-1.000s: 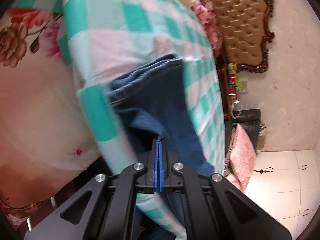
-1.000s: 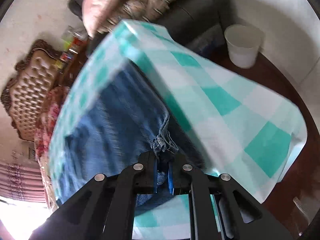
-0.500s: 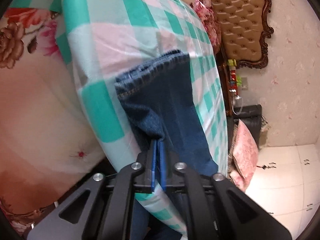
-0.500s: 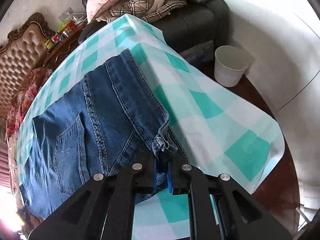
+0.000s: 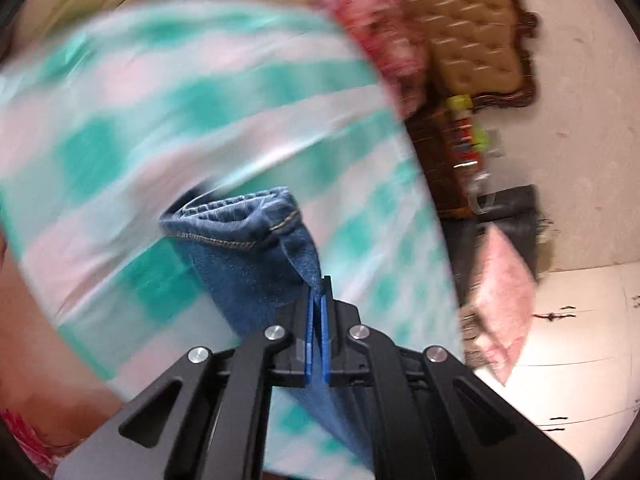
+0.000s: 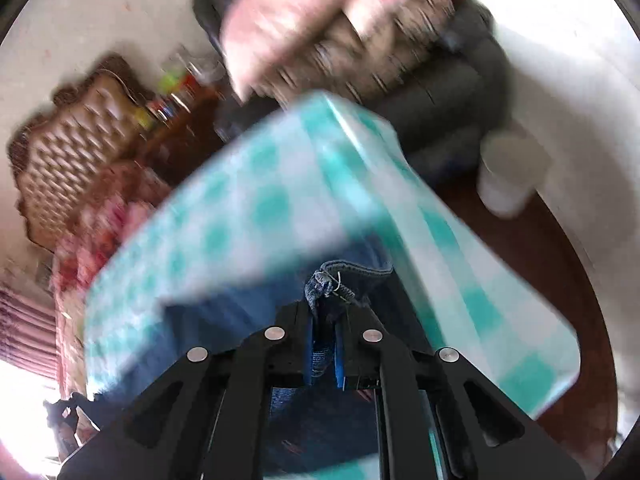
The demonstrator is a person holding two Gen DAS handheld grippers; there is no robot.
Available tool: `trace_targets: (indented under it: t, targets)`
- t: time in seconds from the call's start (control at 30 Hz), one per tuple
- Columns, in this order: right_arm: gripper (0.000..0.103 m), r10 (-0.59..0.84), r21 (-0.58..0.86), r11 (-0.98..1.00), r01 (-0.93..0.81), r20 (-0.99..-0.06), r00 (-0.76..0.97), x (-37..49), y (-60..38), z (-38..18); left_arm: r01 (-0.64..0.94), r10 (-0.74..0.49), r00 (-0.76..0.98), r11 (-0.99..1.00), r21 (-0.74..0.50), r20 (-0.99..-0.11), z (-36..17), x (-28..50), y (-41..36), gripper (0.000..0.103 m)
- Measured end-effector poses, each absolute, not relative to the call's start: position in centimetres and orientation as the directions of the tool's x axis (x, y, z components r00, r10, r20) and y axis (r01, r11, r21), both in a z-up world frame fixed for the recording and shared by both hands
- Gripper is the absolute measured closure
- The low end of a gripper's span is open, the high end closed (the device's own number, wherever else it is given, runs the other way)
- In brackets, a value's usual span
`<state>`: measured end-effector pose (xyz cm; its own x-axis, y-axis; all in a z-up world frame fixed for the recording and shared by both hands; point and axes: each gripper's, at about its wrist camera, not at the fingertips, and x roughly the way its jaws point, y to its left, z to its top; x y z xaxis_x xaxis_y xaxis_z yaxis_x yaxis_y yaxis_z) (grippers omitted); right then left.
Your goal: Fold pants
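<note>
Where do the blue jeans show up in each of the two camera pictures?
Left wrist view: jeans at centre, hem clamped in the left gripper.
Right wrist view: jeans at lower centre, bunched in the right gripper.
Shared landmark: the tufted brown headboard.

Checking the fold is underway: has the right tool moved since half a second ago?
Yes. The right tool has carried the jeans toward the checked cloth's far corner.
</note>
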<state>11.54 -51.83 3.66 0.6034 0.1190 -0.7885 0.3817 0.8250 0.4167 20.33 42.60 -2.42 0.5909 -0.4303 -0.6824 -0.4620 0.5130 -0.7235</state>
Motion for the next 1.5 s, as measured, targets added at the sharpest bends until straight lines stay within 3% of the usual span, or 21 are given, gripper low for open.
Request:
trace_targets:
  t: [0.07, 0.13, 0.33, 0.5, 0.83, 1.0, 1.1, 1.17, 1.2, 1.23, 1.3, 1.37, 1.43, 1.5]
  targets:
    - [0.094, 0.109, 0.442, 0.838, 0.32, -0.71, 0.696, 10.4, -51.5, 7.9, -0.337, -0.398, 0.69, 0.563, -0.755, -0.604, 4.0, 20.0, 41.7, 0.101]
    - [0.094, 0.07, 0.418, 0.858, 0.3, -0.673, 0.736, 8.4, -51.4, 9.4, -0.292, -0.35, 0.739, 0.603, -0.742, -0.575, 6.5, 17.6, 41.6, 0.101]
    - [0.094, 0.079, 0.389, 0.823, 0.414, -0.8, 0.594, 4.8, -52.9, 0.1, -0.455, -0.37, 0.673, 0.476, -0.753, -0.64, -4.0, 10.9, 45.4, 0.101]
    - [0.094, 0.095, 0.361, 0.806, 0.468, -0.861, 0.5, 3.9, -52.3, -5.8, -0.555, -0.423, 0.572, 0.431, -0.711, -0.703, -10.4, 11.6, 46.2, 0.101]
    - [0.094, 0.053, 0.36, 0.796, 0.487, -0.842, 0.537, 3.1, -52.3, -4.1, -0.214, -0.456, 0.645, 0.662, -0.718, -0.613, 8.3, 28.0, 37.3, 0.101]
    - [0.094, -0.032, 0.269, 0.816, 0.512, -0.863, 0.505, 2.8, -51.0, -5.9, -0.118, -0.471, 0.648, 0.714, -0.69, -0.598, 12.4, 37.5, 30.1, 0.101]
    - [0.094, -0.074, 0.23, 0.819, 0.526, -0.866, 0.495, 2.6, -50.5, -6.6, -0.136, -0.481, 0.613, 0.717, -0.684, -0.627, 9.0, 43.3, 26.6, 0.101]
    - [0.094, -0.107, 0.189, 0.823, 0.535, -0.874, 0.474, 2.8, -50.1, -7.1, -0.195, -0.459, 0.565, 0.733, -0.652, -0.685, 3.9, 46.7, 25.1, 0.096]
    - [0.094, -0.126, 0.164, 0.828, 0.537, -0.877, 0.463, 2.9, -49.7, -7.4, -0.231, -0.444, 0.532, 0.743, -0.628, -0.721, 1.8, 47.4, 25.0, 0.069]
    - [0.094, -0.139, 0.146, 0.833, 0.533, -0.878, 0.458, 3.0, -49.4, -7.6, -0.259, -0.436, 0.51, 0.744, -0.616, -0.741, 0.1, 47.7, 25.3, 0.051]
    - [0.094, -0.152, 0.13, 0.838, 0.53, -0.877, 0.455, 3.1, -49.3, -8.0, -0.3, -0.406, 0.516, 0.739, -0.603, -0.755, -3.2, 46.1, 27.8, 0.052]
    - [0.094, -0.136, 0.156, 0.825, 0.543, -0.878, 0.459, 3.0, -49.8, -8.6, -0.357, -0.304, 0.457, 0.798, -0.485, -0.836, -5.9, 44.0, 30.7, 0.052]
    - [0.094, -0.125, 0.172, 0.82, 0.545, -0.876, 0.465, 2.8, -50.0, -8.9, -0.416, -0.229, 0.359, 0.828, -0.375, -0.905, -8.2, 42.8, 32.3, 0.059]
    - [0.094, -0.12, 0.173, 0.824, 0.539, -0.877, 0.465, 2.9, -50.2, -8.9, -0.433, -0.208, 0.251, 0.849, -0.302, -0.945, -10.6, 41.4, 33.1, 0.059]
